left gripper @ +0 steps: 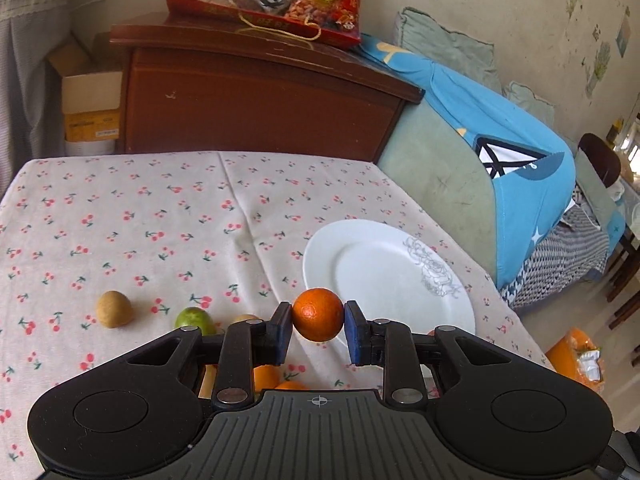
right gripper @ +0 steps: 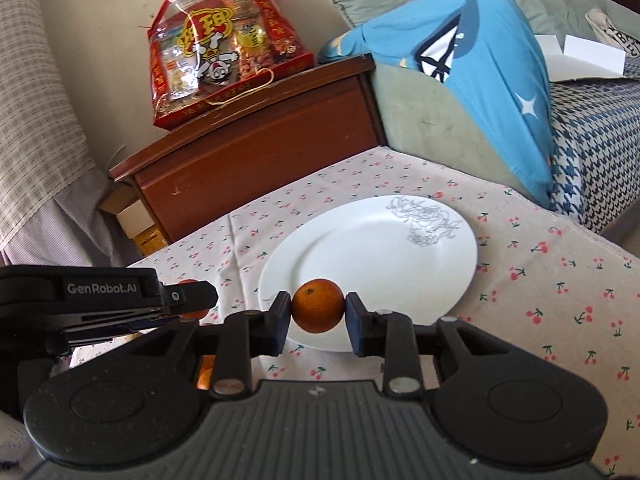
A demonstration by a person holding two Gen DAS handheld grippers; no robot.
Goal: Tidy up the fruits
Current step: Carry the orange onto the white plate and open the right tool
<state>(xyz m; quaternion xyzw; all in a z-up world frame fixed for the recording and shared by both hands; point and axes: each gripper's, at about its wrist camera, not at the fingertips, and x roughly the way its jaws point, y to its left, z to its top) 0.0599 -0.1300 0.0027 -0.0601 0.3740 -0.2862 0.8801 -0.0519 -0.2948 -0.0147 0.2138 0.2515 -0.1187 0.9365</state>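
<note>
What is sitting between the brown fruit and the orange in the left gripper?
A green fruit lies between the brown fruit and the held orange, on the cherry tablecloth. The left wrist view shows it.

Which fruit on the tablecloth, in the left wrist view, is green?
The small round lime, between the brown fruit and the left gripper. The others are brown or orange.

Both cameras sit just behind their own jaws, looking forward and downward along them, close over the cloth-covered surface [left gripper: 160, 216]. The left wrist view faces the white plate [left gripper: 400, 280] from its left side. The right wrist view faces the same plate head-on. Both also share the brown cabinet [right gripper: 260, 152] beyond the plate.
</note>
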